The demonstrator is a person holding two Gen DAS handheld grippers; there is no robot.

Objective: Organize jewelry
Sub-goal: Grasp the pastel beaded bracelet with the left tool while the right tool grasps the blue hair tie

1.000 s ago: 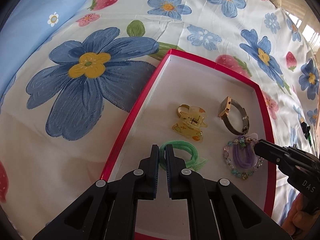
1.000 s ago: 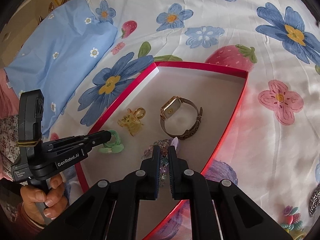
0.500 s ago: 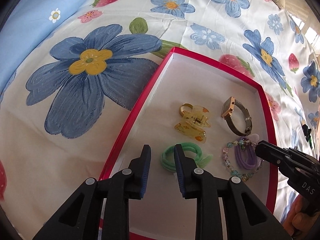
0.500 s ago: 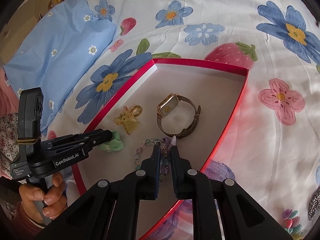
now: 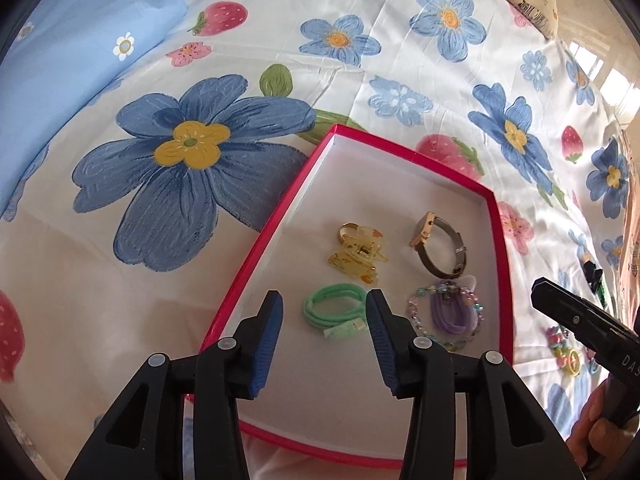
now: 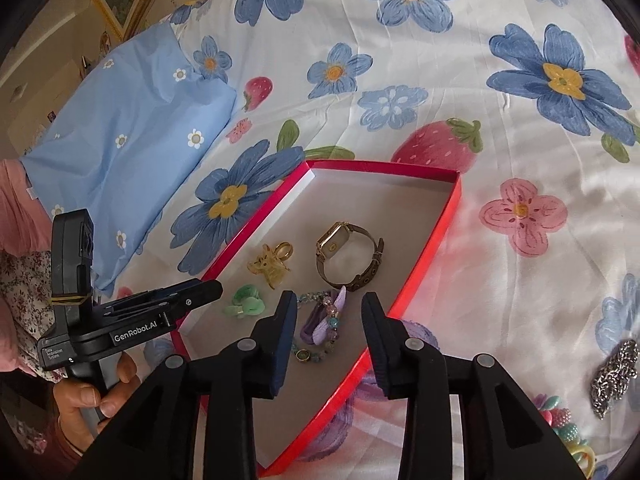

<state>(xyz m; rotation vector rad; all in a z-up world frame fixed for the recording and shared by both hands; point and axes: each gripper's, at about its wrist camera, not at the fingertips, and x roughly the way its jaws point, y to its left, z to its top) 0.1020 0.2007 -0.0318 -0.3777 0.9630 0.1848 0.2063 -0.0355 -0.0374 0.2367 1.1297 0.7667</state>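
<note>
A red-rimmed box (image 5: 256, 240) (image 6: 436, 236) lies on the flowered bedsheet. Inside lie a yellow hair claw (image 5: 358, 254) (image 6: 270, 266), a gold watch (image 5: 438, 246) (image 6: 348, 256), a green hair tie (image 5: 334, 310) (image 6: 246, 300), and a purple hair tie (image 5: 452, 314) (image 6: 320, 320) inside a bead bracelet (image 5: 416, 312) (image 6: 316, 356). My left gripper (image 5: 324, 320) is open and empty just above the green tie. My right gripper (image 6: 330, 320) is open and empty above the purple tie and bracelet.
A light blue pillow (image 5: 60, 52) (image 6: 120, 140) lies at the far left. More loose jewelry lies outside the box on the right: colourful bead pieces (image 5: 568, 350) (image 6: 560, 428) and a silver sparkly piece (image 6: 612, 372).
Both grippers have opened and drawn back. The left let go of the green hair tie, the right let go of the purple tie and bracelet; both now lie in the box.
</note>
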